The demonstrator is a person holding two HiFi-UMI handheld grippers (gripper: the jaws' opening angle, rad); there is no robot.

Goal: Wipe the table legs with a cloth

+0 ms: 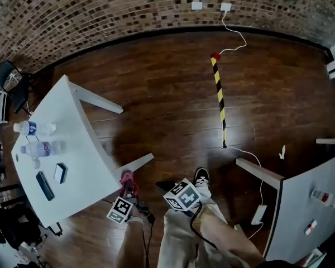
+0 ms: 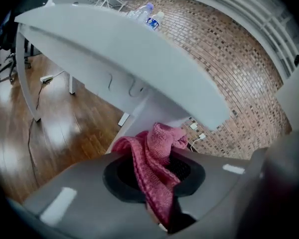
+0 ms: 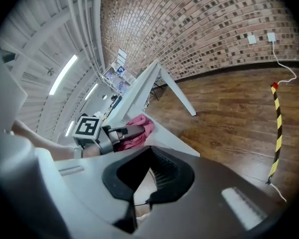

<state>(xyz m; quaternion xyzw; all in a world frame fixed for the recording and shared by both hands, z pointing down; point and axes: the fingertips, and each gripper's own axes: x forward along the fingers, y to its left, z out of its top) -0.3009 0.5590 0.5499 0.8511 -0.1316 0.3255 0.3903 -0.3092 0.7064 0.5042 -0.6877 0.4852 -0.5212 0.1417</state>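
Showing right tongs (image 3: 150, 173) together, the right gripper view also catches left tongs (image 3: 137, 130) clamping pink cloth (image 3: 130, 142).

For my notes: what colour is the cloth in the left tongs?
The cloth is pink, with a knitted look; the left gripper view shows it best.

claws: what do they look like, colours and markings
The left claw and right claw have grey moulded bodies and black ribbed pads. Each carries a white cube printed with black square markers, and a black cable trails from each.
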